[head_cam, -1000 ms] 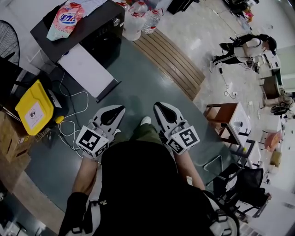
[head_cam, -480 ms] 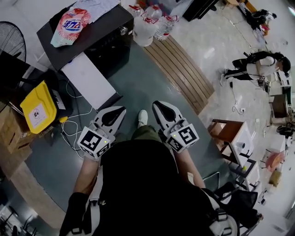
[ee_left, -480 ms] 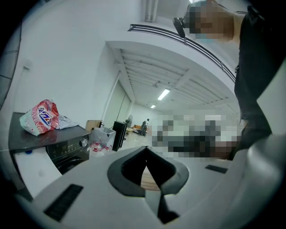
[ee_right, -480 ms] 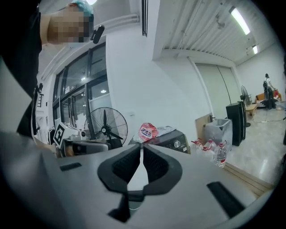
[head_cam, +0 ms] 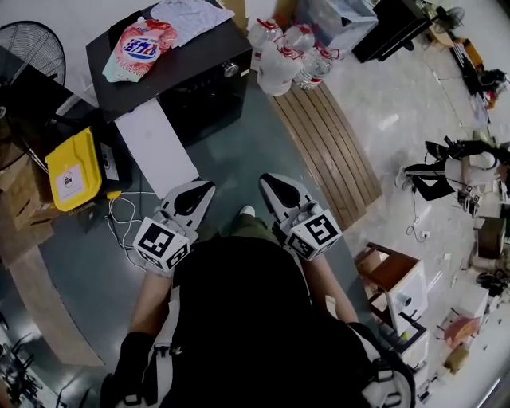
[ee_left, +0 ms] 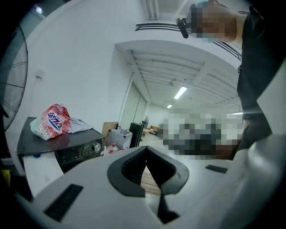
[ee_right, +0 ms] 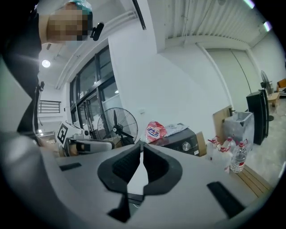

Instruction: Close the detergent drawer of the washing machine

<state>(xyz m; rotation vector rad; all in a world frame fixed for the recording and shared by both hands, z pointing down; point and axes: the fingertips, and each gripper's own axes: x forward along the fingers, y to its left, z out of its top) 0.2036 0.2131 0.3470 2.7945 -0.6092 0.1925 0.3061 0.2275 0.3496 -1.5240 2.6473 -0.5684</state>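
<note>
While the person stands on the green floor mat, both grippers are held level in front of the body, side by side and apart. The left gripper (head_cam: pixel 209 186) is clenched, its pads meeting at the tips with nothing between them. The right gripper (head_cam: pixel 264 180) is drawn together to a thin slit and is also empty. The black washing machine (head_cam: pixel 199 76) stands ahead and to the left, well apart from both grippers. Its knob (ee_left: pixel 96 146) shows on the front panel, but the detergent drawer cannot be made out in any view. A red and white detergent bag (head_cam: pixel 142 49) lies on top of the machine, beside a crumpled cloth (head_cam: pixel 191 16). Water bottles (head_cam: pixel 287 56) stand just to the machine's right.
</note>
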